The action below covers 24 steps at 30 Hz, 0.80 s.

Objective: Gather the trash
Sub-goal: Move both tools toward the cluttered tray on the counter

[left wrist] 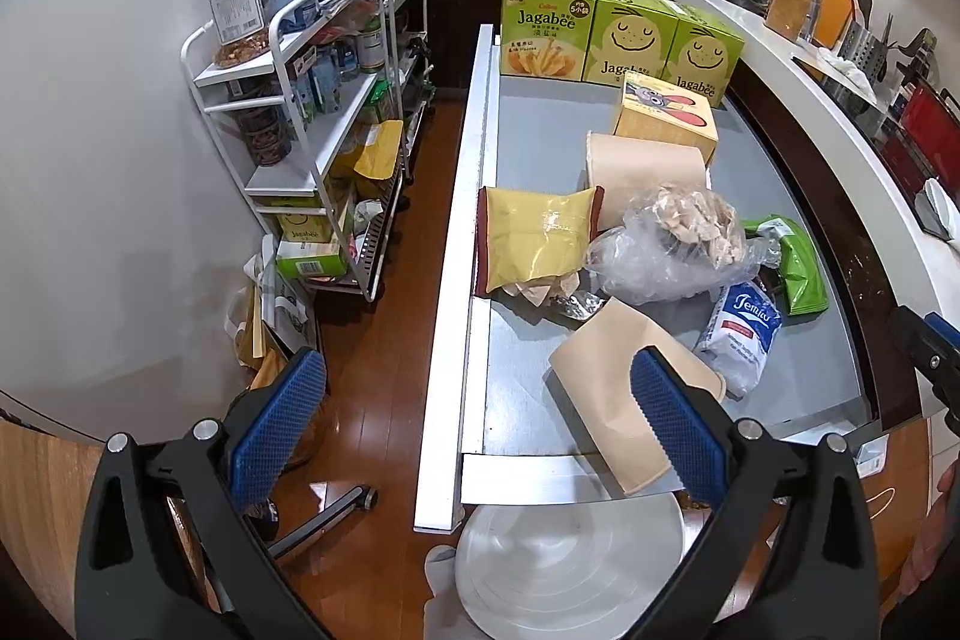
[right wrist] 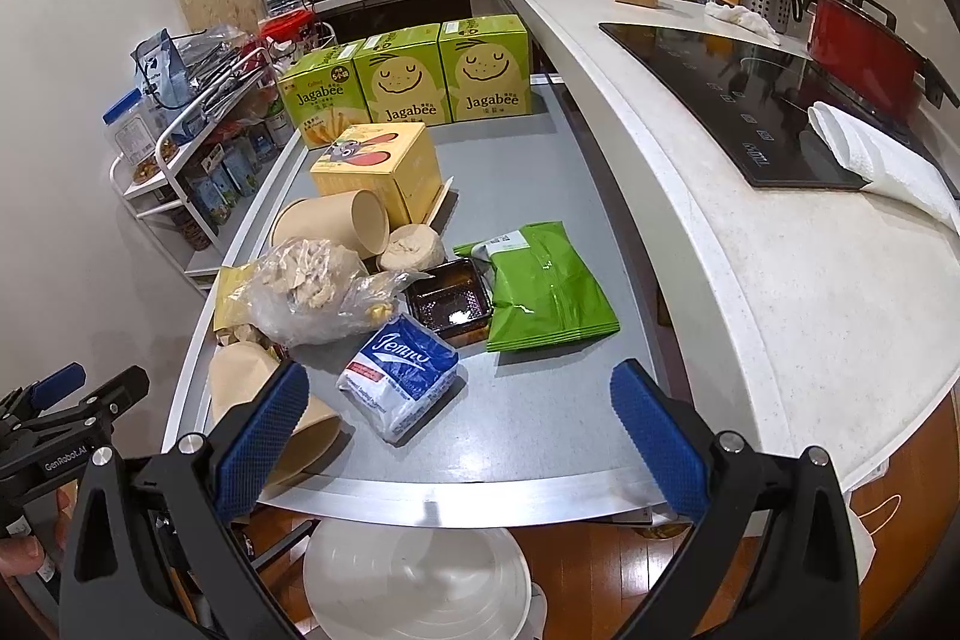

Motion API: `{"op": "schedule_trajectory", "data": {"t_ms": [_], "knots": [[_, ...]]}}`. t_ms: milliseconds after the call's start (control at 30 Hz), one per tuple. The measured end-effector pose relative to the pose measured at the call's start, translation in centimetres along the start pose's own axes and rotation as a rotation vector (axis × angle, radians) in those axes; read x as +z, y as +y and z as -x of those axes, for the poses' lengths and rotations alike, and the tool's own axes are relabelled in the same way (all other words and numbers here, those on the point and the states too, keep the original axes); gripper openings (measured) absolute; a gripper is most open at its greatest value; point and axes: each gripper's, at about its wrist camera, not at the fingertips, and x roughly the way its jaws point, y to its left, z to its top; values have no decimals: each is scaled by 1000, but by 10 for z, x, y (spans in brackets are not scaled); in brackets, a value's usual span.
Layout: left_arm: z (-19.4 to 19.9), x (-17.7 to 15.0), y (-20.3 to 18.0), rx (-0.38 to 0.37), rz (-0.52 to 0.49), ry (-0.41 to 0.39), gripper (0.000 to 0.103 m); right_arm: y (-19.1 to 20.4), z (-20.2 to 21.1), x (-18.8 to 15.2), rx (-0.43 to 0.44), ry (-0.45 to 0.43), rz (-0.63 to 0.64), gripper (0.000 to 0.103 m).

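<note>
Both my grippers, left (left wrist: 480, 430) and right (right wrist: 462, 436), gape, holding nothing. Take nearest cup (left wrist: 612, 400) by its rim, tip into bin (left wrist: 570, 568) below.

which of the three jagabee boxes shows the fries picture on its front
The leftmost Jagabee box at the far end of the grey table. The middle box and right box show only a smiling face.

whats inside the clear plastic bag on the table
The clear plastic bag holds crumpled beige paper scraps, bunched at its top. Whatever lies deeper inside or beneath it is hidden by the crinkled film.
</note>
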Motion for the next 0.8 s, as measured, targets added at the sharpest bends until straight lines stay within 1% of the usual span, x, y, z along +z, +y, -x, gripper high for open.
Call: {"op": "schedule_trajectory", "data": {"t_ms": [67, 233, 333, 533, 600, 633, 800], "knots": [[0, 0, 1, -1, 0, 15, 102, 0, 1, 0, 1, 0, 5, 99], [5, 1, 0, -21, 3, -12, 102, 1, 1, 0, -2, 0, 13, 99], [5, 1, -3, -23, -4, -8, 102, 1, 1, 0, -4, -1, 12, 99], [8, 1, -5, -36, -2, -25, 102, -2, 2, 3, -3, 4, 3, 99], [7, 1, -6, -29, -13, -14, 102, -2, 1, 3, -6, 9, 5, 99], [7, 0, -6, -41, -7, -15, 102, -2, 0, 3, -6, 12, 5, 99], [7, -2, -8, -49, -18, -16, 102, -8, -7, 4, 12, 40, -18, 93]]}}
